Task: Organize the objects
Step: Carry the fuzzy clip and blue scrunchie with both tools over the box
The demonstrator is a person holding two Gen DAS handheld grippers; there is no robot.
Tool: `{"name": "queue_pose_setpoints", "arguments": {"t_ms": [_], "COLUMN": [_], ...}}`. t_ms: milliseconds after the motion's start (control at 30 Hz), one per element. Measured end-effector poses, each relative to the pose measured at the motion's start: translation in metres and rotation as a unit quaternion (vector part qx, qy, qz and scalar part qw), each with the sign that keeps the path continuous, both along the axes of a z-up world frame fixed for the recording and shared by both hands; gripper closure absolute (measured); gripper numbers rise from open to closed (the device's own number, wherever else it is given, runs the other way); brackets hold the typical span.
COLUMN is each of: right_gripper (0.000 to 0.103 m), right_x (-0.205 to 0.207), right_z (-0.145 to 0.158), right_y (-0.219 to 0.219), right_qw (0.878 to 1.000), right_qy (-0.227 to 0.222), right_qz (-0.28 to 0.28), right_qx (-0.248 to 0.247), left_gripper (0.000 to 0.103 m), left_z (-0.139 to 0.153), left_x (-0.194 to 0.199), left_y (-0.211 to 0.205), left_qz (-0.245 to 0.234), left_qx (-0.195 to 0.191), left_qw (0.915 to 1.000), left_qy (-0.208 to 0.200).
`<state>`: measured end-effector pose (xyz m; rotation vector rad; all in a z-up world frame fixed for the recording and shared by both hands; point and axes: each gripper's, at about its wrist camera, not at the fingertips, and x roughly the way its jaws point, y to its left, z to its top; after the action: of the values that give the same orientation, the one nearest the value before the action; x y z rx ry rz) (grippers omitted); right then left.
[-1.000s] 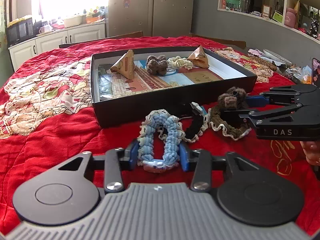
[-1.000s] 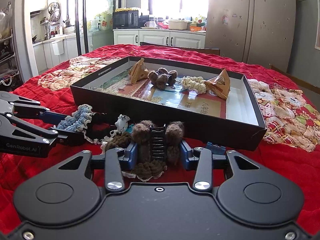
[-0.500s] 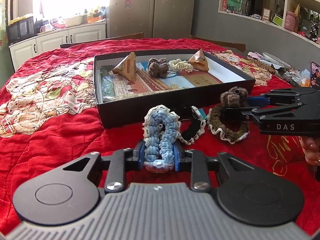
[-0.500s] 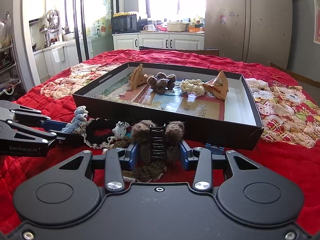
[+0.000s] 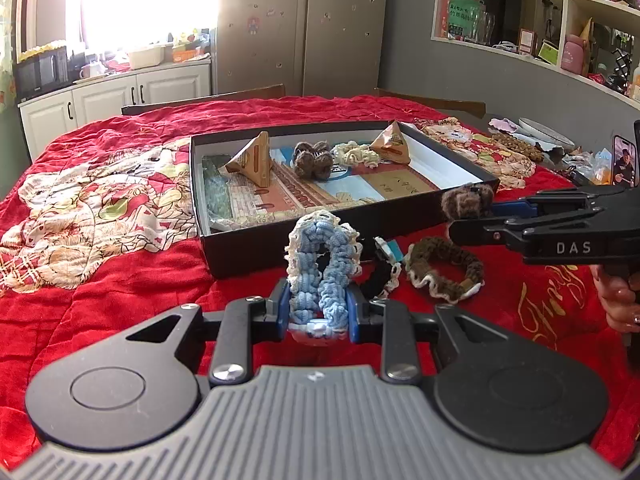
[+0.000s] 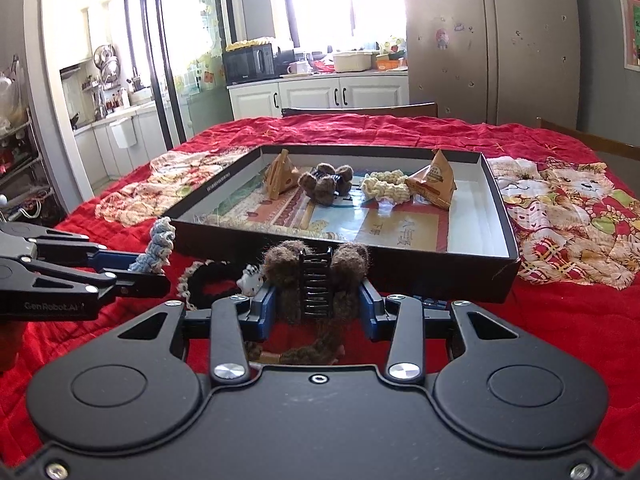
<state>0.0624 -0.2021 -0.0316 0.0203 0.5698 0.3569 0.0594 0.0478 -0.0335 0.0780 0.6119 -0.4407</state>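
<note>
1. Red quilted cloth with cartoon prints covers the table, with kitchen cabinets and a bright window behind
2. On the cloth lies a shallow black box, its long side facing both cameras; inside it stand two tan pyramid packets, one toward each end, with a brown fuzzy hair clip and a cream crocheted scrunchie between them
3. Left gripper is clenched on a blue-and-cream crocheted scrunchie, held in front of the box's near wall, its loop upright and stretching away from the fingers toward the box
4. Right gripper grasps a second brown fuzzy claw clip, its black teeth running vertically, just before the box's near wall
5. On the cloth between the grippers lie a black lace-edged scrunchie and a brown one
</note>
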Motion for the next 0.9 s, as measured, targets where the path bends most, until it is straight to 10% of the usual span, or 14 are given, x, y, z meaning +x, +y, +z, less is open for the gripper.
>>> {"name": "queue_pose_setpoints", "arguments": {"t_ms": [900], "right_gripper": [0.064], "right_x": [0.018], "right_z": [0.078], "right_y": [-0.015], "right_qw": [0.996], "right_qy": [-0.085], "right_qz": [-0.028], "right_qx": [-0.009], "left_gripper": [0.072], "left_z": [0.061], "left_x": [0.032], "left_y": [-0.005], "left_qz": [0.033], "left_qx": [0.009], "left_qw": [0.9976], "left_qy": [-0.06]}}
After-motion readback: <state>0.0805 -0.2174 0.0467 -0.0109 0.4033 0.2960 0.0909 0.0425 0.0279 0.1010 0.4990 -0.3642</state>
